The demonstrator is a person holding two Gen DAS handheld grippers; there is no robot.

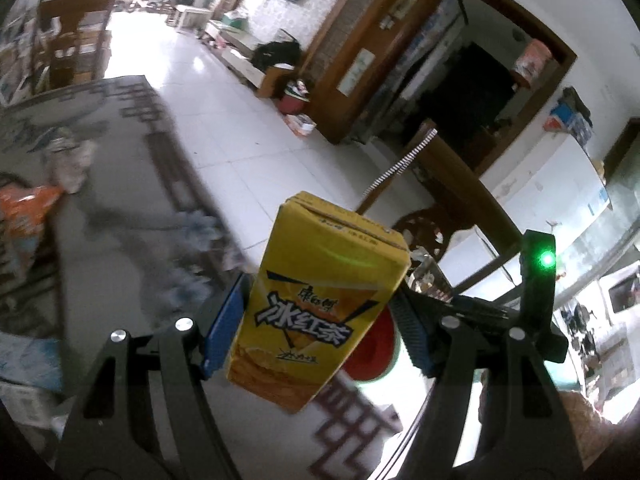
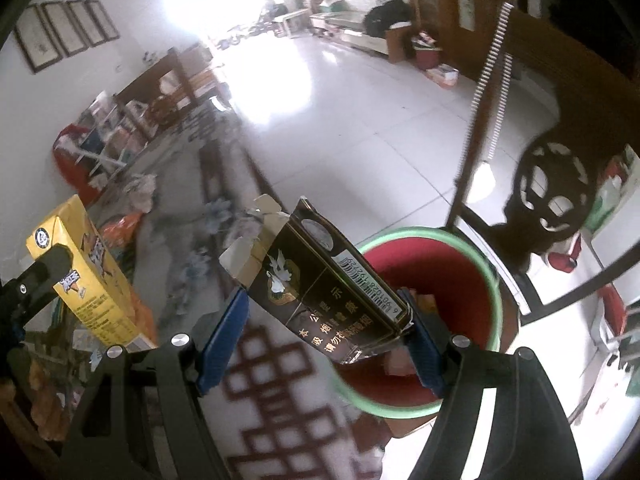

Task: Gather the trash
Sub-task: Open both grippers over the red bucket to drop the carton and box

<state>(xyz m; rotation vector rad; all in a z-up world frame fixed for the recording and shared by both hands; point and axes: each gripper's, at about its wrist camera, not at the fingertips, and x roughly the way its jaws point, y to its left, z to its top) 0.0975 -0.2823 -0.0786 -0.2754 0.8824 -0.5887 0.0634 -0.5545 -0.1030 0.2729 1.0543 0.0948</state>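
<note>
Trash in both grippers, each piece lifted clear of the table (image 2: 280, 364). Left gripper (image 1: 318, 332) pinches a yellow drink carton (image 1: 320, 300) across its lower body, blue pads on both side faces, carton tilted with its top leaning away from the camera. Right gripper (image 2: 326, 334) pinches a dark cigarette box (image 2: 320, 284) by its lower end, torn lid flaps open at top left.

Red bin (image 2: 436, 280) with green rim stands on the floor just past the table edge. In the right wrist view the cigarette box overlaps the bin's near rim and mouth; seems above it, though height over the rim is hard to judge. In the left wrist view only a patch of red bin shows behind the carton, low and to the right.

Judged step: carry to bin, then drop.

- Right hand: get the box fully over the red interior before spreading the jaws; its bottom corner looks close to the rim.
- Left hand: carton sits further from the bin, over the table. Bring it over the mouth.
- Wooden chair (image 2: 548, 184) stands close behind the bin; keep clear.
- More litter remains on the table: orange snack bag (image 1: 28, 208), crumpled paper (image 2: 140, 192).
</note>
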